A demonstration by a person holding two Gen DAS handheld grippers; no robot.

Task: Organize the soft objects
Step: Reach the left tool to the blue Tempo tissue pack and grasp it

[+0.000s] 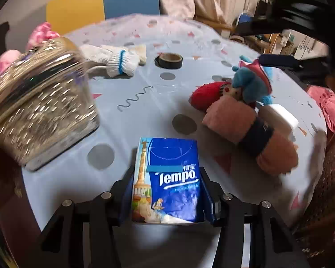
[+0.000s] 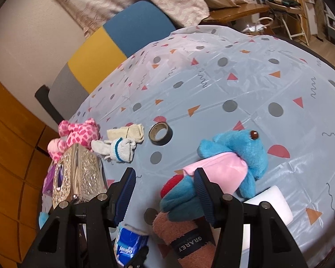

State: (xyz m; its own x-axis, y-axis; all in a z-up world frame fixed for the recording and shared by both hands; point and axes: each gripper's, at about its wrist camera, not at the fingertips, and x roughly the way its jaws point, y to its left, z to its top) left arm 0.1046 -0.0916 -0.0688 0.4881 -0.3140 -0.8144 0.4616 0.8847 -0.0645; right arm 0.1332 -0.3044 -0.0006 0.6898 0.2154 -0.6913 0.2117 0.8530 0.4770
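Observation:
A blue Tempo tissue pack [image 1: 167, 178] sits between the pads of my left gripper [image 1: 167, 172], which is shut on it just above the tablecloth. The same pack [image 2: 129, 248] shows at the bottom of the right wrist view. My right gripper [image 2: 165, 174] stands open with nothing between its fingers. Its right finger is in front of a blue plush with a pink belly [image 2: 241, 147]. The plush lies beside a rolled pink towel with a dark band [image 2: 185, 239], a red plush piece [image 2: 169, 185] and a white foam block [image 2: 272, 201].
A glittery tissue box [image 1: 40, 107] stands at the left. Behind it lie a pink spotted plush [image 2: 78, 134], a white work glove [image 2: 118, 149], a cream cloth [image 2: 127, 132] and a black tape roll [image 2: 160, 133]. A yellow and blue chair [image 2: 114, 44] stands beyond the patterned tablecloth [image 2: 234, 78].

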